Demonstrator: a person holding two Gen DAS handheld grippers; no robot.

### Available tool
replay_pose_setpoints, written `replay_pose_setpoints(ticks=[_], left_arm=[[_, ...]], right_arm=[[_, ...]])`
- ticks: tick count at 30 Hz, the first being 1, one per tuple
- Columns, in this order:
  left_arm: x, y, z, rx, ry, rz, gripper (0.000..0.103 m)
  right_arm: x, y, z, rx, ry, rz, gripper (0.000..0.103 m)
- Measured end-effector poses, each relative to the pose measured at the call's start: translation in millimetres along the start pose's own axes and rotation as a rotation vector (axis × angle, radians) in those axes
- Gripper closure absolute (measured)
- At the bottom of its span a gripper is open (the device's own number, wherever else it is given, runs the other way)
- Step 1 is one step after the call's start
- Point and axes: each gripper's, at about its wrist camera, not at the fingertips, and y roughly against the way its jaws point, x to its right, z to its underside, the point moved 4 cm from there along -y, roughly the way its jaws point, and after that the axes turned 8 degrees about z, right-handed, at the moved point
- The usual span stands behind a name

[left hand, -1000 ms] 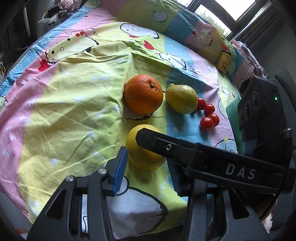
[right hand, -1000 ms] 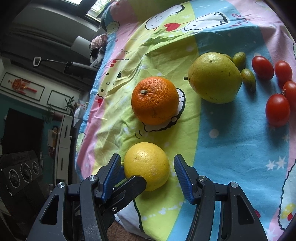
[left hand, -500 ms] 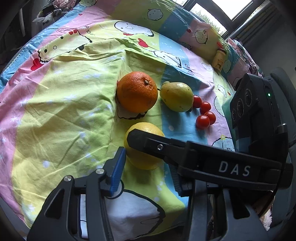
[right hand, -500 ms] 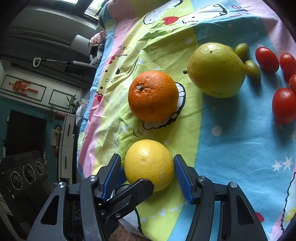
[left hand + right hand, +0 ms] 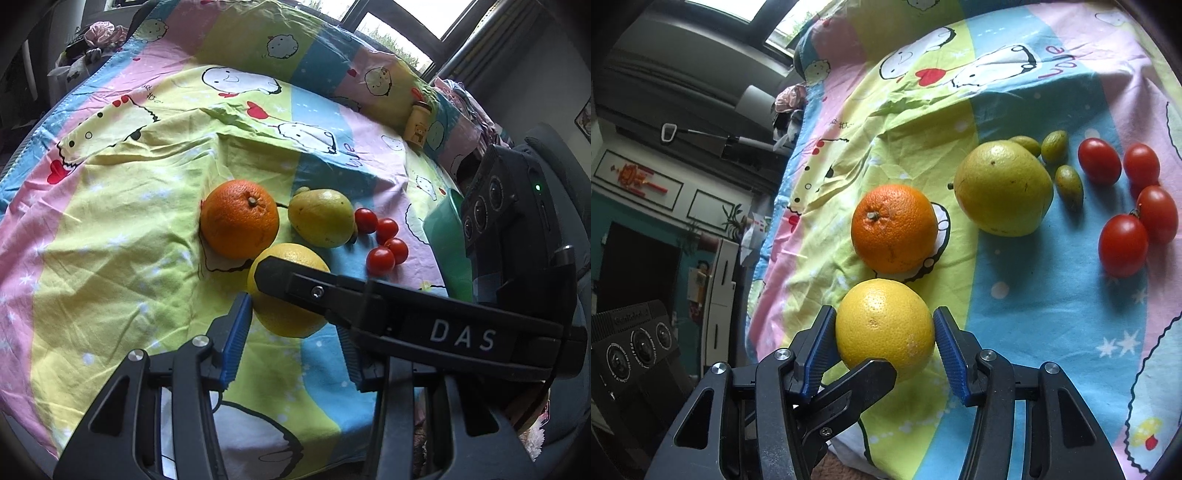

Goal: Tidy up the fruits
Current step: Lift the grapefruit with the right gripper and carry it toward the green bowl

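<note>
Surface: cartoon-print bedsheet in pink, yellow, blue and green bands, rumpled, spread over a table-like top.
Right gripper: blue ribbed pads sit against both flanks of the round yellow citrus fruit; jaws about halfway open, filled by the fruit. Reads as gripped, fruit apparently resting on the sheet (lift not evident).
Left gripper: jaws part-open, blue pad just beside the same yellow fruit; nothing between its pads that I can make out. The right tool's black finger crosses its view.
Yellow fruit, place: near edge of the sheet, just in front of the dimpled round orange.
Other fruit: large yellow-green pear-shaped fruit beside the orange; three small green oval fruits tucked against it; four red cherry tomatoes clustered further right.
Container: a green edge shows at right in the left view (tub or bag, cannot tell).
Progress: early, by my judgement. Fruit lies loosely grouped by kind, none visibly put away.
Left to do: lift the yellow fruit, place it, then handle the rest.
</note>
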Motion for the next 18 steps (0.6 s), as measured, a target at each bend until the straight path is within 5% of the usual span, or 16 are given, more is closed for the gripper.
replay_pose_setpoints(ticks=[18], left_arm=[[68.4, 25.6, -94.3, 0.159, -0.181, 0.074, 0.058]], right_arm=[[-25.4, 92.3, -82.6, 0.242, 0.051, 0.009, 0.047]])
